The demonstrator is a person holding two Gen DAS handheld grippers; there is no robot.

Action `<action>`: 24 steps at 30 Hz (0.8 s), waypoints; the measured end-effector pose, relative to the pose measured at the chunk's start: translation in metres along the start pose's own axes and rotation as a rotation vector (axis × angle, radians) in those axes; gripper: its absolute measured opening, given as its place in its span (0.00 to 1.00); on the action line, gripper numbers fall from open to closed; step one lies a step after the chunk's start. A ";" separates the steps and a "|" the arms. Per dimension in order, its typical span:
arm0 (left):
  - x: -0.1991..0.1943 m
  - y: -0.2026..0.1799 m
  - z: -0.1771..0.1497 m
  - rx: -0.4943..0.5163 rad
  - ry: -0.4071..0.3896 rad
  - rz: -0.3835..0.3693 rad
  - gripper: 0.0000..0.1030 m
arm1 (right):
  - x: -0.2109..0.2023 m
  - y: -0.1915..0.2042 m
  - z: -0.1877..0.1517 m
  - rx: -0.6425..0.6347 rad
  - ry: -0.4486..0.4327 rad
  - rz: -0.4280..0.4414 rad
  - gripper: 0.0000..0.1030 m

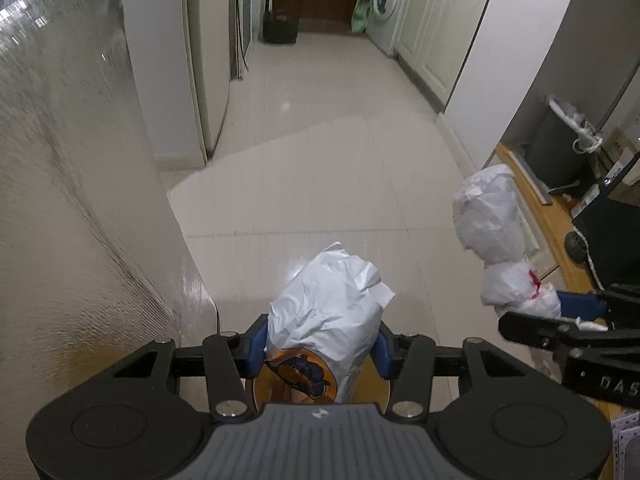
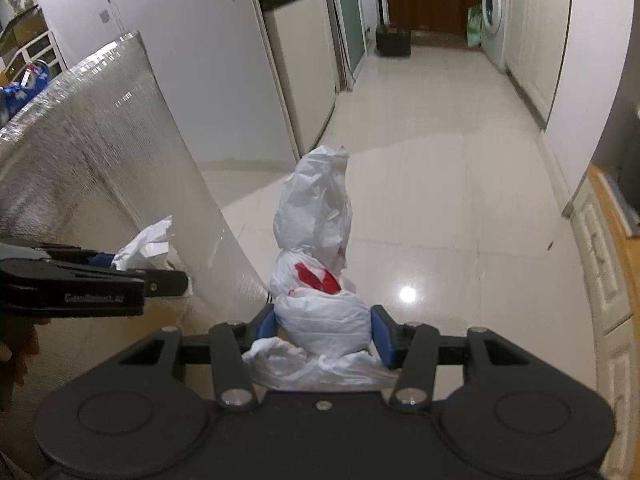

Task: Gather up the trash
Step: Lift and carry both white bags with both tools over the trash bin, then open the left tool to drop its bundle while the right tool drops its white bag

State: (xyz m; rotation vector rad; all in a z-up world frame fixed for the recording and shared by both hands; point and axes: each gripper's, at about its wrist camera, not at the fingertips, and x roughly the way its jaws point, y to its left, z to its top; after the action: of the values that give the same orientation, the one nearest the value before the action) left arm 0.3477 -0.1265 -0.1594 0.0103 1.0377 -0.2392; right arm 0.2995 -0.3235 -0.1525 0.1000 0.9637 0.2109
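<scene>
My left gripper (image 1: 322,346) is shut on a white paper bag (image 1: 328,312) with an orange and dark printed logo, held above the floor. My right gripper (image 2: 324,330) is shut on a white plastic trash bag (image 2: 320,248) with red markings, knotted and standing up between the blue pads. The plastic bag also shows in the left wrist view (image 1: 500,236), off to the right, with the right gripper (image 1: 568,312) behind it. The left gripper (image 2: 132,276) and a bit of the paper bag (image 2: 146,246) show at the left of the right wrist view.
A tall shiny foil-covered panel (image 1: 68,200) stands close on the left. Glossy tiled floor (image 1: 320,140) runs ahead to a washing machine (image 1: 388,4), a green bag (image 1: 362,14) and a black box (image 1: 280,28). A wooden unit (image 1: 560,232) with a dark bin (image 1: 560,148) is at right.
</scene>
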 end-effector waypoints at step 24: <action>0.121 0.029 -0.022 -0.060 0.304 0.018 0.50 | 0.140 0.015 -0.019 0.047 0.343 0.002 0.50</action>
State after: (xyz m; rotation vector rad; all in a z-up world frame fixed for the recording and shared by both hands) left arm 0.3930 -0.1184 -0.2771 0.0021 1.3460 -0.1937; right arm 0.3587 -0.2777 -0.2729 0.1100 1.3105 0.2108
